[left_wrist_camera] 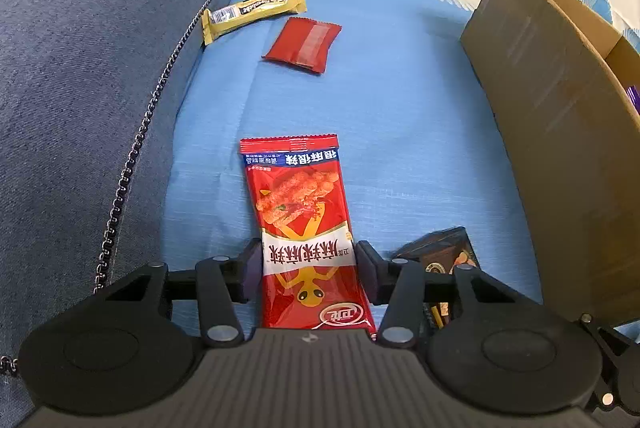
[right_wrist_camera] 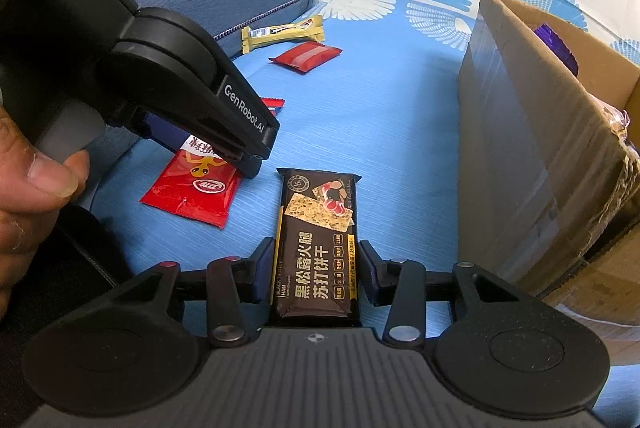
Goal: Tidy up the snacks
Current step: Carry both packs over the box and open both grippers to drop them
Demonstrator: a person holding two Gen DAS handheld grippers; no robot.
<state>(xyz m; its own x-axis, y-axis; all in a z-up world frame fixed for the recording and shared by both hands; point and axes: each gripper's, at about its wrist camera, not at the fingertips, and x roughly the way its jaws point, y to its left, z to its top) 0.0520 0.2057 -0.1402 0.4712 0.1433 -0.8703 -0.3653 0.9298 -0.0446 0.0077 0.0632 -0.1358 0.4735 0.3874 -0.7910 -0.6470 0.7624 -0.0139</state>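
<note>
Blue patterned fabric spreads beside a denim cushion. On it, the left gripper clamps a red spicy-strip packet; the right gripper clamps a dark brown cracker pack; a brown cardboard box stands rightmost.

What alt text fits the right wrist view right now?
The right gripper straddles a dark cracker packet on a blue sheet. At left, the left gripper is over a red snack packet; a cardboard box stands right.
</note>
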